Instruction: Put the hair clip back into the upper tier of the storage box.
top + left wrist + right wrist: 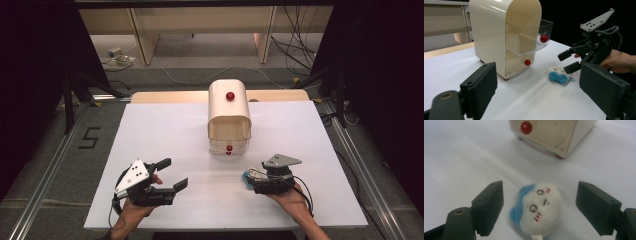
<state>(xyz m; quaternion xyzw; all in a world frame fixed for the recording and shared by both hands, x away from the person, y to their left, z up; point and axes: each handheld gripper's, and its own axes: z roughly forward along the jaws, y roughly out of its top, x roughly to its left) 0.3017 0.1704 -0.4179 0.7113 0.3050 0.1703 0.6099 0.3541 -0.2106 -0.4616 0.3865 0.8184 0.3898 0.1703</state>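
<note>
A cream drawer cabinet (222, 107) stands at the middle back of the white table. In the left gripper view its clear upper drawer (531, 40) is pulled out, with a red knob (544, 38) on it; the lower drawer's knob (527, 62) sits flush. A small white and blue plush toy (541, 205) lies on the table in front of the cabinet. My right gripper (542, 207) is open, one jaw on each side of the toy (245, 178) with a gap. My left gripper (172, 173) is open and holds nothing, at the front left.
The white sheet (165, 130) covers the table, with bare room to the left and right of the cabinet (496, 35). Metal rails (45, 165) run along both sides on the floor. Cables (300, 45) and wooden furniture legs lie beyond the far edge.
</note>
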